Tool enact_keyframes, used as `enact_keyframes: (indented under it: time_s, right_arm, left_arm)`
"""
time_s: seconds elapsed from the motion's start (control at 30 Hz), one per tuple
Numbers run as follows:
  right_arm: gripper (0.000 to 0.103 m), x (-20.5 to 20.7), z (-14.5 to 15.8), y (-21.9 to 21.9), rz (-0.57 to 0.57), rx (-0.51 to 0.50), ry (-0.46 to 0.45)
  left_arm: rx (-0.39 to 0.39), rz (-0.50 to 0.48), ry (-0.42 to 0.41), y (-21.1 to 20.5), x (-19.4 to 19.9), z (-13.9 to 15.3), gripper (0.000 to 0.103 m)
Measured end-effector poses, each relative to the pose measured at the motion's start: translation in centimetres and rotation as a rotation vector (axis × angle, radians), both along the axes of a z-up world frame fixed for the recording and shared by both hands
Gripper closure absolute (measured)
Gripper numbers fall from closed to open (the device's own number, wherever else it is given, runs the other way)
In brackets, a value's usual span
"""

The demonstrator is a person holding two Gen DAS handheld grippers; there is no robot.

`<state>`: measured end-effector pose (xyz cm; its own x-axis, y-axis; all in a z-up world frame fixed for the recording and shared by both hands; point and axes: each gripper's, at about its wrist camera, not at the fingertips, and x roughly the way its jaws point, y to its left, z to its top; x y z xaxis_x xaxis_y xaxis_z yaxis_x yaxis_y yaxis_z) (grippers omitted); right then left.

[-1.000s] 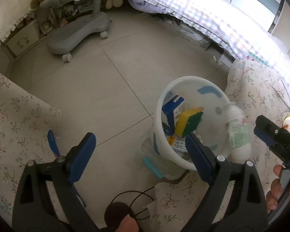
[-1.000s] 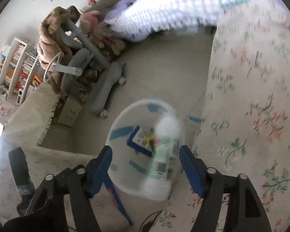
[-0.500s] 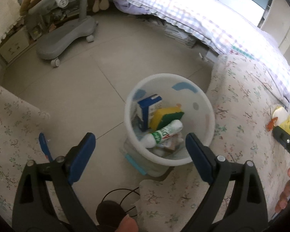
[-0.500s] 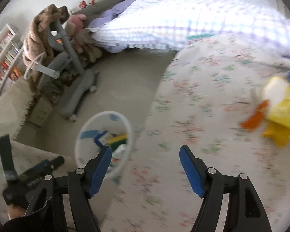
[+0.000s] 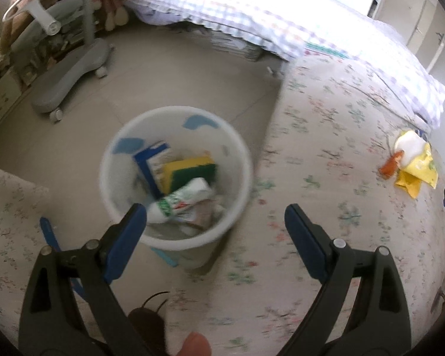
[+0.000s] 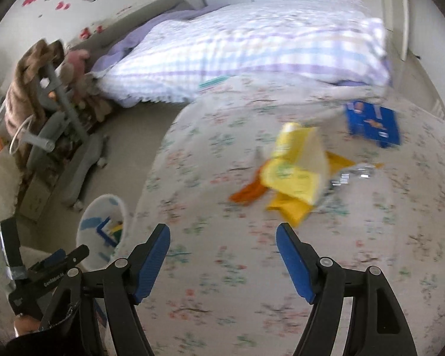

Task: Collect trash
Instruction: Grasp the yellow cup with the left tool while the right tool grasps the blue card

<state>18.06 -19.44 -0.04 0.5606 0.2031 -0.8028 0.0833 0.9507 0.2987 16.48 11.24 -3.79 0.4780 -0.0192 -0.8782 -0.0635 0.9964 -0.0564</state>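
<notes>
Two hand-held grippers are in my hands, and both stand wide apart and hold nothing. My left hand-held gripper hangs over the white bin, which stands on the floor just ahead and a little to its left; inside lie a white bottle, a yellow-green sponge and a blue box. My right hand-held gripper hangs above the flowered cover. Ahead of it, slightly right, lie yellow wrappers, and farther away a blue packet.
</notes>
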Motion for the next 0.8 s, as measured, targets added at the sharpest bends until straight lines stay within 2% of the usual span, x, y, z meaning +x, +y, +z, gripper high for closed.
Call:
enact_keyframes:
  time_s: [0.43, 0.67, 0.8]
  right_arm:
    - [0.027, -2.5, -0.7, -9.6, -0.129, 0.01, 0.018]
    - [0.027, -3.9, -1.7, -14.6, -0.211, 0.007, 0.043]
    - [0.027, -4.2, -2.6, -16.8, -0.265, 0.039, 0.069]
  left_arm:
    - [-0.023, -0.162, -0.011, -11.5, 0.6, 0.1, 0.009]
    - [-0.04, -0.249, -0.015, -16.6, 0.7, 0.3, 0.009]
    - [-0.05, -0.281, -0.018, -18.9, 1.4, 0.4, 0.009]
